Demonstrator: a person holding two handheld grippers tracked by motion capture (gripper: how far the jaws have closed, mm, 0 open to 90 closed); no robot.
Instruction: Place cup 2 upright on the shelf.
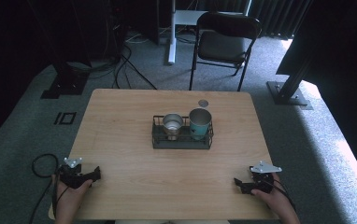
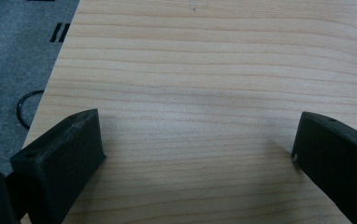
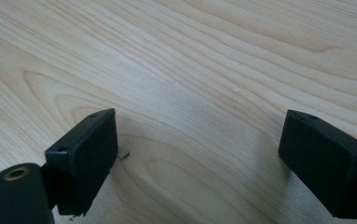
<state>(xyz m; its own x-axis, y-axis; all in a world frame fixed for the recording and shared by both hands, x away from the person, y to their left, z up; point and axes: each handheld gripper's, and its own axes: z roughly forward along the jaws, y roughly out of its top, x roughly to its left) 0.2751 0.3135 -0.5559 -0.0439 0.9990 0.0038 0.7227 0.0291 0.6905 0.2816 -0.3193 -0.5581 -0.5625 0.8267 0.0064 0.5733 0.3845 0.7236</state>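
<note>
Black left gripper (image 2: 197,144) jaws wide apart, empty, right gripper (image 3: 197,149) likewise, over wooden table (image 1: 167,182)

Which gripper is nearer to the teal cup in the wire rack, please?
Right. The teal cup stands at the rack's right end; the right gripper rests near-right of it, the left gripper far to its near-left.

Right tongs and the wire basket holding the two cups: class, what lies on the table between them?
Nothing: the high view shows bare wood between the right tongs and the wire basket on the table.
</note>
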